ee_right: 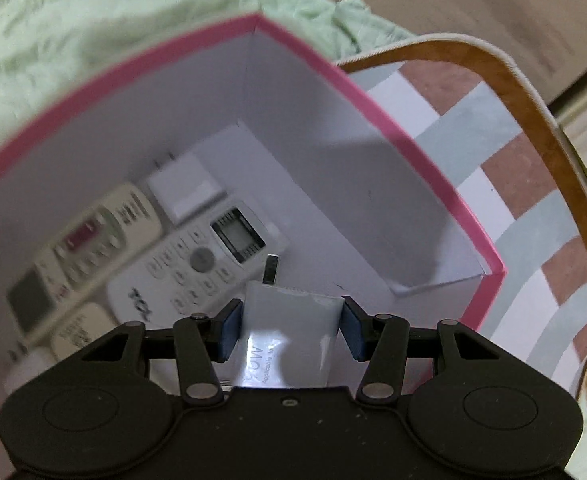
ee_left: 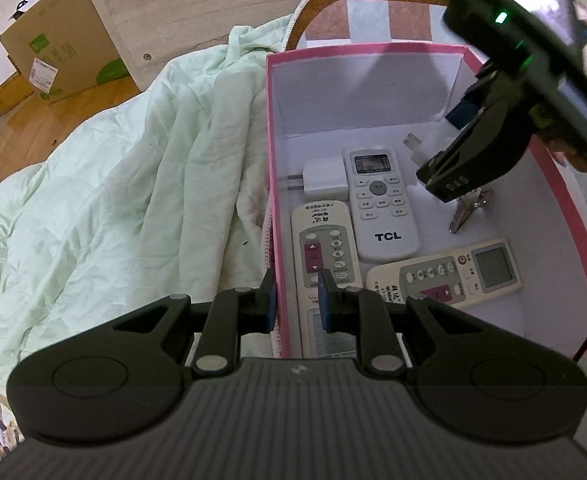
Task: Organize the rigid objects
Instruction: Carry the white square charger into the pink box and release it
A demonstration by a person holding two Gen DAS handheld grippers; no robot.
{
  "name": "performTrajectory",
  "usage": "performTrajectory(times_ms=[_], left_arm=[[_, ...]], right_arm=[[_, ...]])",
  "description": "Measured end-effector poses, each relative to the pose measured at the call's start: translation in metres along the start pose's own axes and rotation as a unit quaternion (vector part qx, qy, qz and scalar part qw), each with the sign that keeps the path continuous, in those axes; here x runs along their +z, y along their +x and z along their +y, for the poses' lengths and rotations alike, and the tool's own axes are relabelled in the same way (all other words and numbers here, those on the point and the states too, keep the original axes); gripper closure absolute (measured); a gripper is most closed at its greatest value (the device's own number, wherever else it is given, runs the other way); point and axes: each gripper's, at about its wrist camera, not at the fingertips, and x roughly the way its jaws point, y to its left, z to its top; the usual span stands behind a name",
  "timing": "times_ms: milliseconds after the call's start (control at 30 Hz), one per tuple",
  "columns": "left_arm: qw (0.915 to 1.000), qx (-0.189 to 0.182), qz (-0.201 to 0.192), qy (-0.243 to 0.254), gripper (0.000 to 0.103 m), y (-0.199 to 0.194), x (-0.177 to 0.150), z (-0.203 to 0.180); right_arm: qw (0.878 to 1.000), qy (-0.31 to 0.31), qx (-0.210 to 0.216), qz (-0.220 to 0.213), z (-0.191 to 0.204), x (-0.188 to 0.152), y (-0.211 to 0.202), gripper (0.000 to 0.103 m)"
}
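The right gripper (ee_right: 289,330) pinches a small white plug-in adapter (ee_right: 289,336) by its 2 flat sides, its metal connector poking forward past the blue pads, above the open pink-rimmed box (ee_right: 377,116). It looks light, stiff and glossy, so likely a little slippery; the flat sides seem the sound place to hold it. That gripper points steeply down into the box, over bare floor near the far corner. The left gripper (ee_left: 297,300) sits at the box's near left wall (ee_left: 272,160), jaws narrowly spread astride it; whether they press it I cannot tell. Inside lie 3 remotes, among them the TCL remote (ee_left: 381,204), a white charger (ee_left: 325,178) and keys (ee_left: 467,210). The box rests on a bed beside a green quilt (ee_left: 133,168).
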Motion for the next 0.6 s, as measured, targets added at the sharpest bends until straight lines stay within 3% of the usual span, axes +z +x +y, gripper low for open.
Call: performTrajectory(times_ms=[267, 500, 600], left_arm=[[1.0000, -0.002, 0.000, 0.000, 0.086, 0.000, 0.000, 0.001], [1.0000, -0.003, 0.000, 0.000, 0.085, -0.001, -0.001, 0.001], [1.0000, -0.003, 0.000, 0.000, 0.085, -0.001, -0.001, 0.001]], right_arm=[[0.996, -0.065, -0.059, 0.031, 0.012, 0.007, 0.026, 0.046], [0.993, -0.090, -0.050, 0.055, 0.020, 0.009, 0.026, 0.047], [0.993, -0.090, -0.023, 0.070, 0.017, 0.005, 0.024, 0.047]])
